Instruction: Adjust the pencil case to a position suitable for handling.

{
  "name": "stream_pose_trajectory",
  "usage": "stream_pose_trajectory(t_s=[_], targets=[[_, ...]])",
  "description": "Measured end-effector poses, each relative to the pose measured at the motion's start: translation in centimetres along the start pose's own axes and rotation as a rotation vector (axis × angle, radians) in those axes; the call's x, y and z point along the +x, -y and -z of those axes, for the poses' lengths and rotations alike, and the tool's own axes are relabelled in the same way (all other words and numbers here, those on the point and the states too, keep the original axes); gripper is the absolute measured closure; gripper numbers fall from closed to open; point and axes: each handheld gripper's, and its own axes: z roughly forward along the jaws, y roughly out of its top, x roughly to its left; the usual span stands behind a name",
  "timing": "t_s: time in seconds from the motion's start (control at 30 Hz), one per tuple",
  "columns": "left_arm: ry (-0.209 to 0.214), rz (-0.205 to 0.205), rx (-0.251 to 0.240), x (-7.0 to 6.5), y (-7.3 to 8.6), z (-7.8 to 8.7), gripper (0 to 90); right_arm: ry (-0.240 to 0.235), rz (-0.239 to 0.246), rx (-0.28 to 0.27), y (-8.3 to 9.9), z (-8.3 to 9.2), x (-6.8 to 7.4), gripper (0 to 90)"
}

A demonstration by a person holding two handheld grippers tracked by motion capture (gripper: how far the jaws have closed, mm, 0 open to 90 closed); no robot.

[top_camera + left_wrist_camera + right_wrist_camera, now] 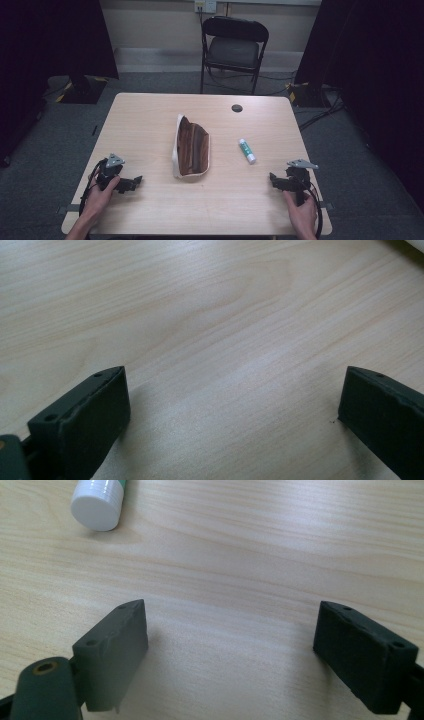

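Note:
A white pouch with a brown striped inside [190, 146] lies open in the middle of the wooden table [150, 115]. To its right lies a glue stick [247, 151] with a white cap and green label; its cap end [97, 502] shows at the top left of the right gripper view. My left gripper [134, 182] rests near the front left of the table, its jaws wide apart over bare wood [225, 340]. My right gripper [274, 181] sits near the front right, also open with nothing between its jaws, short of the glue stick.
A small dark round hole [237, 108] marks the table's far side. A black folding chair [234, 47] stands behind the table. Dark curtains hang on both sides, and cables run over the grey floor [320, 115].

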Motion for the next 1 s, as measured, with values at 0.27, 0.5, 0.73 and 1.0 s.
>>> stream_pose_trajectory(t_s=[0.27,0.5,0.73,1.0], targets=[[-0.005,0.014,-0.007,-0.2,-0.1,0.0,3.5,0.021,-0.016,0.008,-0.1,-0.1,-0.1,8.8],[-0.029,-0.015,-0.004,-0.6,-0.2,0.7,16.8,0.006,-0.004,0.009,0.0,0.0,-0.1,8.9],[-0.019,-0.018,-0.029,-1.8,-0.3,1.6,17.2,0.0,0.002,0.009,0.0,0.0,-0.1,8.9],[0.041,-0.068,-0.09,-4.3,-1.7,2.5,17.4,-0.009,0.009,0.01,0.0,-0.1,-0.1,8.8]])
